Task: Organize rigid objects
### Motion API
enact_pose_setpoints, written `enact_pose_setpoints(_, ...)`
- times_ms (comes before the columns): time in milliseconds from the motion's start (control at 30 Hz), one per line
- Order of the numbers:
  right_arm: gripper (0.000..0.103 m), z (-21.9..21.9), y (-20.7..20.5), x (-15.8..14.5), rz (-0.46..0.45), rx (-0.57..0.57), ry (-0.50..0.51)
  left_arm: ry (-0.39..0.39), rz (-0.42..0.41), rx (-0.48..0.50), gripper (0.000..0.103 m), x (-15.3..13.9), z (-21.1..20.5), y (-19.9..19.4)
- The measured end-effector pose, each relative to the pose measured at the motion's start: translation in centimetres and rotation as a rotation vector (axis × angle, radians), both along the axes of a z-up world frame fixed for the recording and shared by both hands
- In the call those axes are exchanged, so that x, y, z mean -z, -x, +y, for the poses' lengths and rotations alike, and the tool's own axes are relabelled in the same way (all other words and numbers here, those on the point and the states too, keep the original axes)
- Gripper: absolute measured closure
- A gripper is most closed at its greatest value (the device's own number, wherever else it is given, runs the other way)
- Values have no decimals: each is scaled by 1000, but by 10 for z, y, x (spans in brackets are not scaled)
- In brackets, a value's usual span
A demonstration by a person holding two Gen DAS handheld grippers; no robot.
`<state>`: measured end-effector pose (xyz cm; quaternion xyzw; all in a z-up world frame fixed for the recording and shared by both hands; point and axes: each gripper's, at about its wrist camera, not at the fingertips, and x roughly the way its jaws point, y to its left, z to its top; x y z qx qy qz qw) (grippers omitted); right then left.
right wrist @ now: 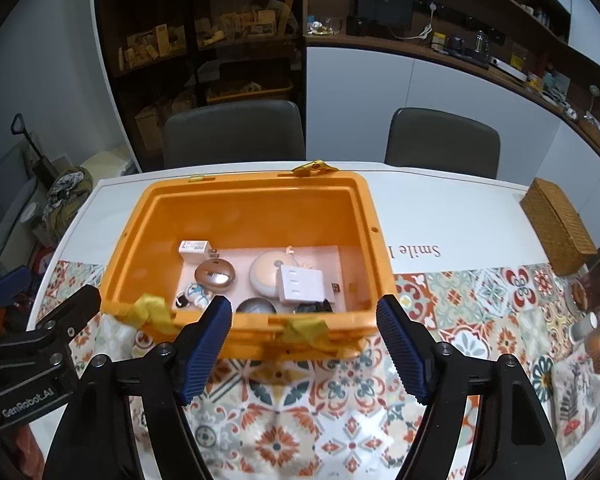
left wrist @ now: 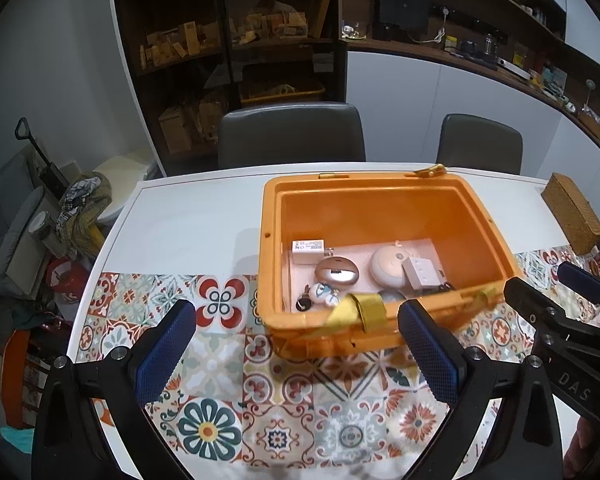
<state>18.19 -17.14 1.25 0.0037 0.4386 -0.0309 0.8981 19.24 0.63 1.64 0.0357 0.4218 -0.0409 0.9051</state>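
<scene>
Both claws wide, left claw, right claw, "GenRobot.AI" arm, possibly "Smile" tabletop

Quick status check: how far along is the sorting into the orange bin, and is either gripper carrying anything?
Mostly done, it seems. The orange bin already holds the white charger, bronze oval case, round cream gadget, white plug block and small figurine. Nothing is in hand: the left gripper and right gripper both have jaws open and empty. No loose item remains visible on the tablecloth.
</scene>
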Motion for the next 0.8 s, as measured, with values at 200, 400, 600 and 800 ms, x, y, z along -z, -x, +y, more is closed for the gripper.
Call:
enact_pose_setpoints(200, 26, 0, 37, -12, -39, 10, 25, -5, -15, 18, 0, -6, -2, 26)
enact_pose_setpoints(400, 22, -4, 66, -21, -67, 21, 26, 5, -8, 26, 0, -5, -3, 49)
enact_pose_setpoints(600, 22, -8, 92, -20, -65, 34, 26, -16, -15, 27, 0, -3, -6, 73)
enact_pose_setpoints(800, 22, -10, 114, -16, -49, 38, 7, -12, -12, 23, 0, 0, -4, 93)
